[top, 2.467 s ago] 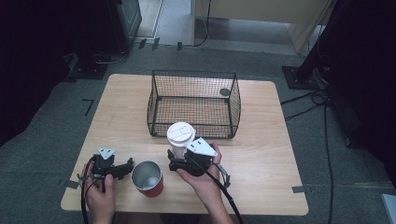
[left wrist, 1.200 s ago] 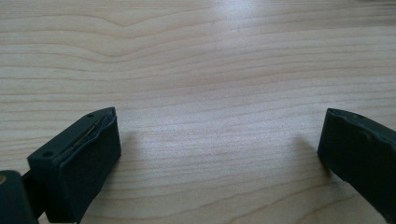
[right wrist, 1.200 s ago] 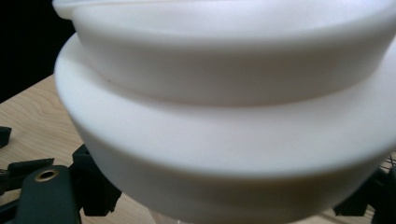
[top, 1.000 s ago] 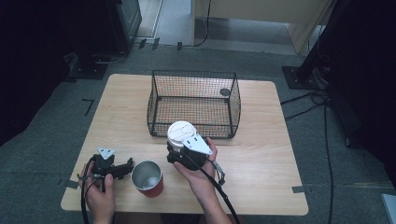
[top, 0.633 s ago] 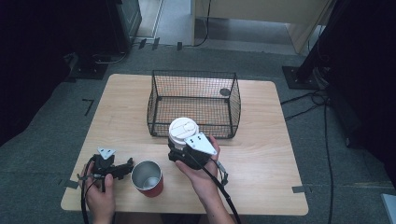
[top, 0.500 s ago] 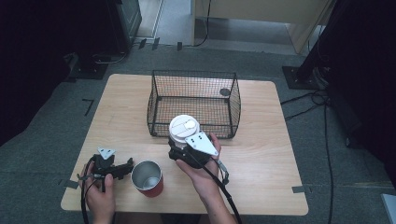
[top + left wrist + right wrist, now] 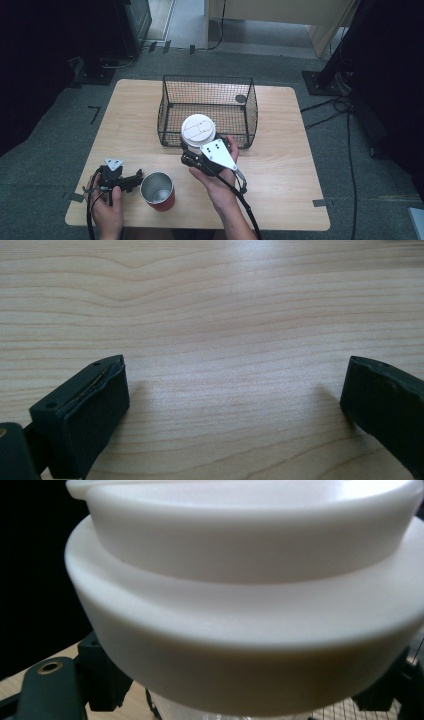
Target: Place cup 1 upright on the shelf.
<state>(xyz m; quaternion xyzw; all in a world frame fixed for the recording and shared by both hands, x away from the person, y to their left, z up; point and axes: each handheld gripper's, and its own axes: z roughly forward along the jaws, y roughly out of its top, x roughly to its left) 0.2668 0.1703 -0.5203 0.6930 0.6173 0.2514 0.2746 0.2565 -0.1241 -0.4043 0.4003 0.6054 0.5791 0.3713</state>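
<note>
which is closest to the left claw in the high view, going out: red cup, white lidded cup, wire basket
Measured from the left claw:
1. red cup, right beside it at the table's near edge.
2. white lidded cup, farther right and forward, held in the right claw.
3. wire basket, farthest, at the middle of the table's far side.

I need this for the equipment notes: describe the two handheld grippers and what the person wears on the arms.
Both grippers are black. The left gripper and right gripper each carry a grey three-cornered plate on top, dotted with small holes on the right one. A black cable trails from each toward the person. The left one's jaws are blocky with flat pads. No sleeves show on the forearms.
</note>
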